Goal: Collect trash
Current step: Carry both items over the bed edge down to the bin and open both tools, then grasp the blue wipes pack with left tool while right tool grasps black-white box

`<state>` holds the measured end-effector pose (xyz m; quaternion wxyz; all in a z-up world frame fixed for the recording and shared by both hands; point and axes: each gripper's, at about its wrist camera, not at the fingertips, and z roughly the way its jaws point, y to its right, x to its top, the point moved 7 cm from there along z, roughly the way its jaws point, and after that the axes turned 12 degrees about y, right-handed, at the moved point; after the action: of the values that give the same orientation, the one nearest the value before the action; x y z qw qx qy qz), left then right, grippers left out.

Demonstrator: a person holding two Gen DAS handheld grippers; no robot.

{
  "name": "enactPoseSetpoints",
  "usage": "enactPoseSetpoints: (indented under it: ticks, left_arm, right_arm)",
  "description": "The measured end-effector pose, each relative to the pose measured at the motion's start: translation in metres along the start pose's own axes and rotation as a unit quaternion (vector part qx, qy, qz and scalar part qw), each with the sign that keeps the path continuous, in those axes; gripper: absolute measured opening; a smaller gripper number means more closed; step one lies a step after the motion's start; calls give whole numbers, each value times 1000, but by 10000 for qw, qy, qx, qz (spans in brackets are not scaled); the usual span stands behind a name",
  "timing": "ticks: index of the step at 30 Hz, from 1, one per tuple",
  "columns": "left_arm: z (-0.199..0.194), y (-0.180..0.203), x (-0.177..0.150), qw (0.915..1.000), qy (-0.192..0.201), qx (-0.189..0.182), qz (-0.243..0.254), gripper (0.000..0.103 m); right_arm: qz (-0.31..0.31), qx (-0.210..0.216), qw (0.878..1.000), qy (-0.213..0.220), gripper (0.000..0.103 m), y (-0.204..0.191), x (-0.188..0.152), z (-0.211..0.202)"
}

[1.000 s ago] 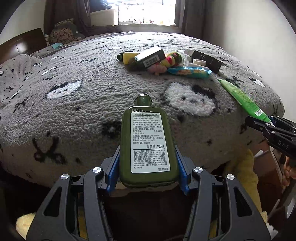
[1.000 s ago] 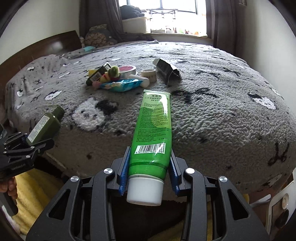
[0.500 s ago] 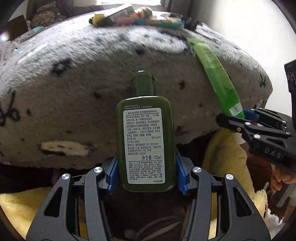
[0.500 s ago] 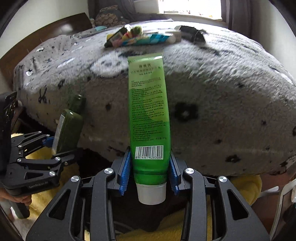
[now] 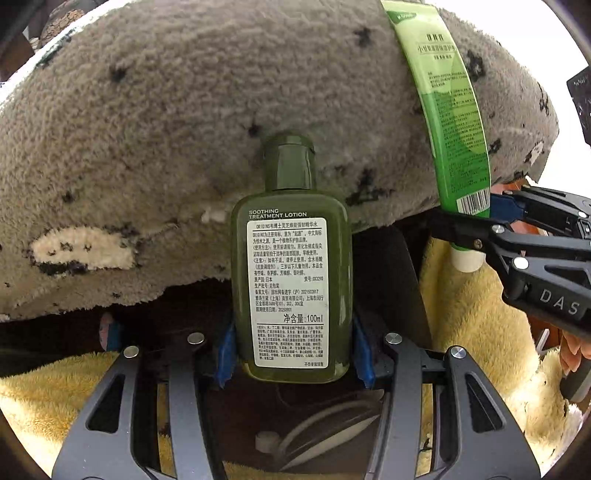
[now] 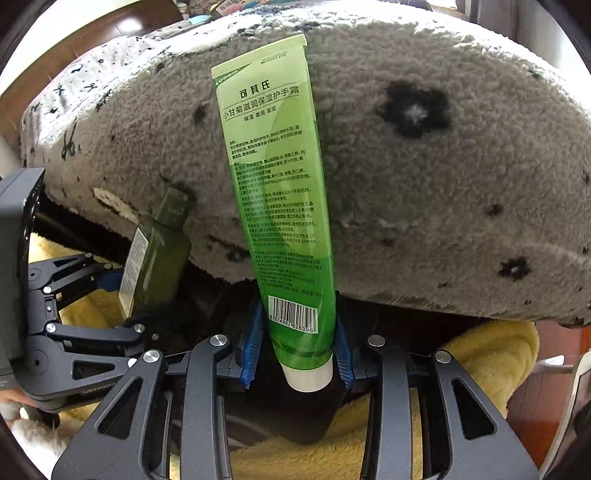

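Observation:
My left gripper [image 5: 293, 350] is shut on a dark green lotion bottle [image 5: 290, 266] with a white label, cap pointing away. It holds the bottle low, in front of the bed's side. My right gripper [image 6: 295, 350] is shut on a bright green hand-cream tube [image 6: 280, 206], white cap toward me. The tube [image 5: 447, 110] and right gripper [image 5: 517, 251] show at the right of the left wrist view. The bottle [image 6: 155, 258] and left gripper [image 6: 74, 314] show at the left of the right wrist view.
The grey fuzzy blanket [image 5: 147, 129] drapes over the bed edge and fills both views. A yellow fluffy rug [image 6: 480, 369] lies on the floor below. A dark round container [image 5: 314, 424] sits under the left gripper. More items lie on the bed top [image 6: 236, 5].
Both grippers have dropped lower, from above the bed top to beside the bed's edge, each still holding its item. The items on the bed have slid out of view.

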<state>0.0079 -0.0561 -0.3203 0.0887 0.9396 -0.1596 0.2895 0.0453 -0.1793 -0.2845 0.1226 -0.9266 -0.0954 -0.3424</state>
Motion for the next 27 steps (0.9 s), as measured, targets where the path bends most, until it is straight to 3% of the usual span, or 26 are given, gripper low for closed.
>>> enactPoseSetpoints:
  ticks: [7,9,11,16,27]
  left_arm:
    - [2,6,-5,10000,-48,-54,-32,48]
    - [4,8,-3,10000,-4,-40,-53,48]
    - [7,12,-6,10000,-21,-52,-65,52]
    - [9,3,-6,9999,77,-18,-114,66]
    - [-2,-3,11,9997,208,4,-160,66]
  right_arm:
    - [-92,-152,9998,-10,38,-1,4,4]
    - [-81,-168,9998,-22,47,2,5,2]
    - [-64,-187,9998,-4,63,9,6,-2]
    - [-10,-242,9997,71,63,17,11,-9]
    - [88,-303,9993,212,63,30,21,-22]
